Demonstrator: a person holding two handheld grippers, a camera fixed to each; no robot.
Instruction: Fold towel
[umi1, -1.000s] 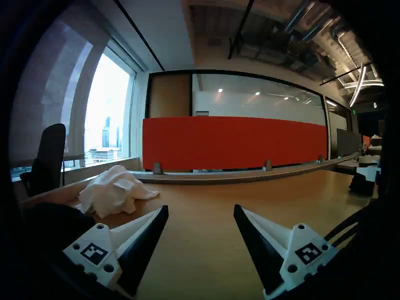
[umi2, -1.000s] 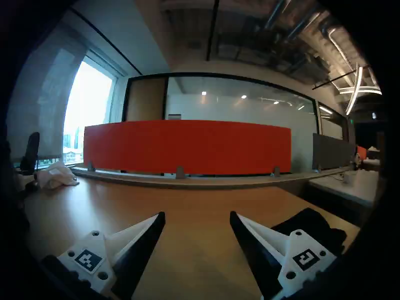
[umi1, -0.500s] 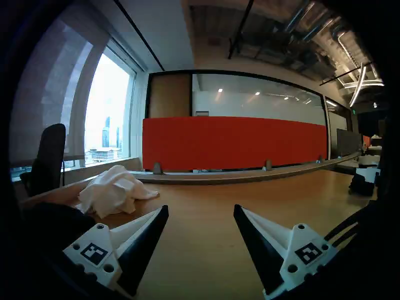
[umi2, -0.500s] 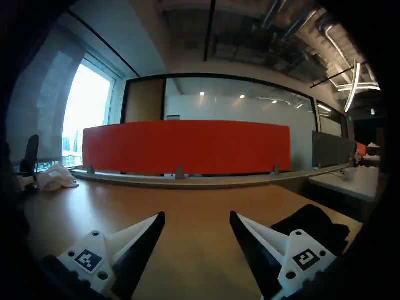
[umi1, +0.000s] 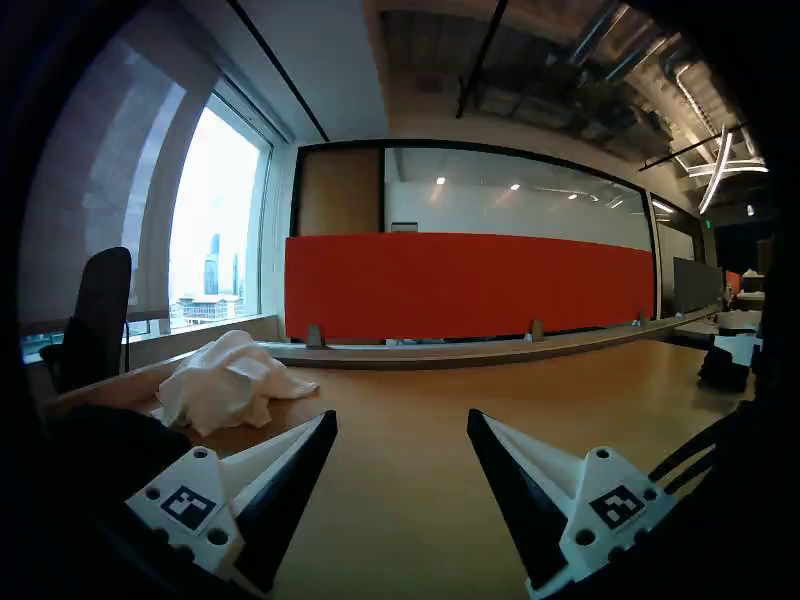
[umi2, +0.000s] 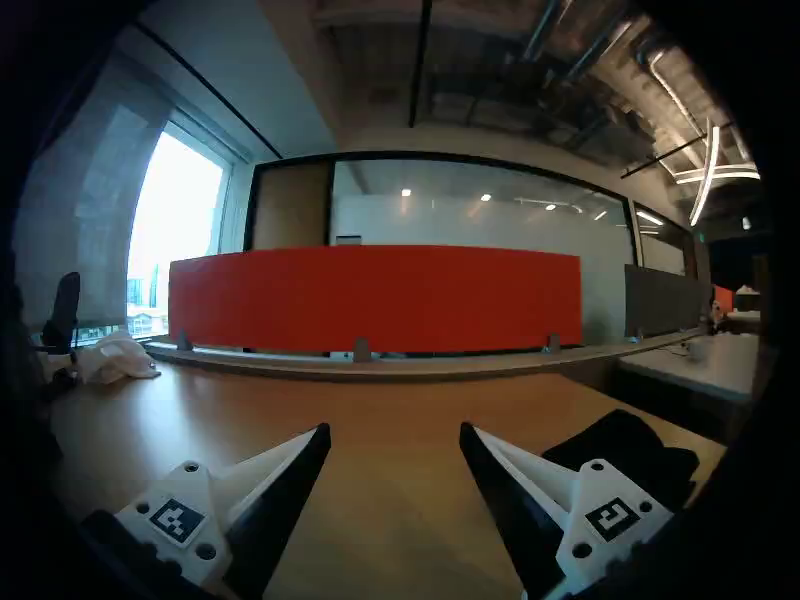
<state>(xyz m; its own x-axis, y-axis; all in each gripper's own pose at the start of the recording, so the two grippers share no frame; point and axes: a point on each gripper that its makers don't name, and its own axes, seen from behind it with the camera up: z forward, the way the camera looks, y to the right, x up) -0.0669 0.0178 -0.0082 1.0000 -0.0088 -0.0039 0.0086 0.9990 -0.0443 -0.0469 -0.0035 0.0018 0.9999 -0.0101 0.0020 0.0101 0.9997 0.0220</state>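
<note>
A crumpled white towel lies in a heap on the wooden table, ahead and left of my left gripper, which is open and empty just above the tabletop. In the right gripper view the same towel is small at the far left edge of the table. My right gripper is open as well, with nothing between its fingers, low over the wood.
A red divider panel runs along the table's far edge. A dark cloth lies at the right gripper's right fingertip. A black chair stands at the left by the window. Another dark object sits far right.
The right gripper view has shifted slightly, tilting a little; the left gripper view is unchanged. Both grippers stay open and the towel has not moved.
</note>
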